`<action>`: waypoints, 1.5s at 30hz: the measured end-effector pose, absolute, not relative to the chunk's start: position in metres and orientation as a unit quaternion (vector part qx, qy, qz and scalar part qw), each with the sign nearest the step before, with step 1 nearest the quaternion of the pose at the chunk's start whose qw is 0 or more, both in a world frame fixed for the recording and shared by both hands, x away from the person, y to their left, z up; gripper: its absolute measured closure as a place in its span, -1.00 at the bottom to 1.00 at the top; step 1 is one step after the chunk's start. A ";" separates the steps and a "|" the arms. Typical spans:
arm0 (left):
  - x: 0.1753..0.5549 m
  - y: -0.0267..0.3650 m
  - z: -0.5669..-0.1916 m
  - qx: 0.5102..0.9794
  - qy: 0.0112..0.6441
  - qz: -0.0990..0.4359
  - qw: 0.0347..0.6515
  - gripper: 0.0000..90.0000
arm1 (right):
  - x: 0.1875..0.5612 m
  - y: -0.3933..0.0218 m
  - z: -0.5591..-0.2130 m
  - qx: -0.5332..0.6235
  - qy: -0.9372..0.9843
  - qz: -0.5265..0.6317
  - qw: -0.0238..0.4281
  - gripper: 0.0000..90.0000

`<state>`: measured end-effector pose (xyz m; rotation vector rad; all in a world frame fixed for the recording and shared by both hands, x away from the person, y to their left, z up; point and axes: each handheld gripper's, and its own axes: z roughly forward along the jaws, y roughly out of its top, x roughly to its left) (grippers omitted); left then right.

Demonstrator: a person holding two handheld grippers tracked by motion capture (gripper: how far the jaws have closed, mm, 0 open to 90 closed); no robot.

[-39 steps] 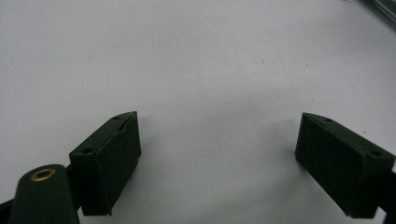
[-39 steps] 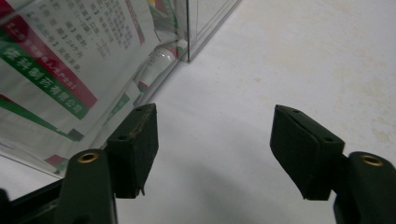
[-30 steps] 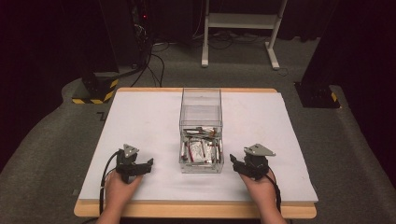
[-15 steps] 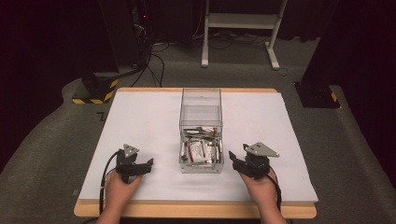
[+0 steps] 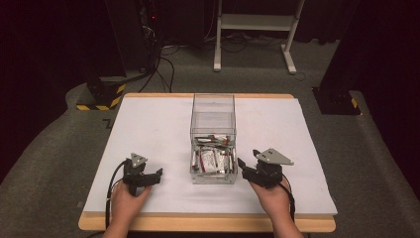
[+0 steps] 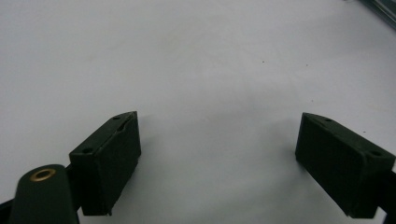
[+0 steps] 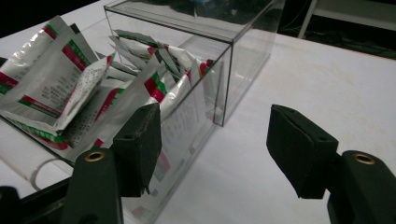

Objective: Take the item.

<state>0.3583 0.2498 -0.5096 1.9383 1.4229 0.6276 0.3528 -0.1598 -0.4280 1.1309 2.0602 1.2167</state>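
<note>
A clear plastic box (image 5: 213,111) stands in the middle of the white table (image 5: 148,124); its front drawer part holds several white sachets (image 5: 213,159) with red and green print. My left gripper (image 5: 151,176) rests on the table left of the box, jaws wide apart over bare white surface (image 6: 215,140). My right gripper (image 5: 246,167) sits just right of the box's front corner, open, nothing between its jaws. In the right gripper view the box wall (image 7: 205,112) and the sachets (image 7: 70,88) lie just beyond my right gripper (image 7: 215,140), its left jaw close to the box wall.
Wooden table edge (image 5: 208,223) runs along the front. Behind the table are a white stand (image 5: 252,29), black cables (image 5: 158,59) on grey carpet, and dark equipment with yellow-black striped feet (image 5: 99,96).
</note>
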 end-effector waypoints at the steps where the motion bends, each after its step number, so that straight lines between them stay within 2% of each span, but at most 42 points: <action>1: 0.358 0.250 -0.510 0.738 0.542 0.239 0.322 -0.68 | 0.353 -0.158 -0.427 0.412 0.755 0.447 0.245 -0.21; 34: 0.358 0.250 -0.510 0.738 0.542 0.239 0.323 -0.68 | 0.347 -0.118 -0.413 0.368 0.768 0.474 0.223 -0.21; 45: 0.358 0.250 -0.510 0.738 0.542 0.239 0.322 -0.68 | 0.347 -0.100 -0.415 0.357 0.781 0.471 0.200 -0.21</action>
